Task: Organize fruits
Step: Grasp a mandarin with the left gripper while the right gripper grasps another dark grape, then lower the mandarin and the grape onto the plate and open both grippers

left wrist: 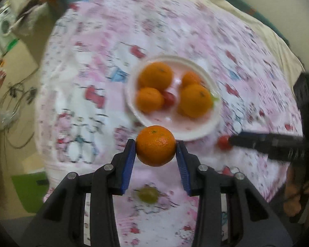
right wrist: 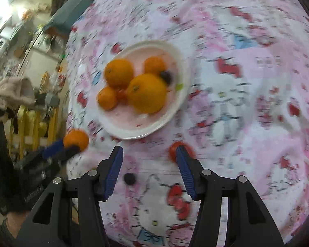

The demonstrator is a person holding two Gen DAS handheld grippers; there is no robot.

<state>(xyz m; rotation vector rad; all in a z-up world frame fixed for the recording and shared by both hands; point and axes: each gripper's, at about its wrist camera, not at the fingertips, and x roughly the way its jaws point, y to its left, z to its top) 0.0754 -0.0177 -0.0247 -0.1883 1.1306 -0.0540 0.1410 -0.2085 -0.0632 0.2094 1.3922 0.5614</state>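
My left gripper (left wrist: pixel 156 145) is shut on an orange mandarin (left wrist: pixel 155 145), held above the cloth just in front of the white plate (left wrist: pixel 195 134). The plate (right wrist: pixel 175 107) holds several oranges (left wrist: pixel 194 100) and a small red tomato (left wrist: pixel 168 98). My right gripper (right wrist: pixel 149 151) is open and empty; its right fingertip overlaps a red cherry tomato (right wrist: pixel 173 151) on the cloth. In the left wrist view that tomato (left wrist: pixel 223 142) lies at the right gripper's tip. A green grape (left wrist: pixel 148 194) lies under my left gripper. A dark berry (right wrist: pixel 129 178) lies between my right fingers.
A pink and white cartoon-print cloth (right wrist: pixel 247 82) covers the table. A dark berry (right wrist: pixel 165 76) rests on the plate among the oranges. Beyond the table's left edge are cluttered shelves, cables (left wrist: pixel 12 107) and a green mat (left wrist: pixel 29 191).
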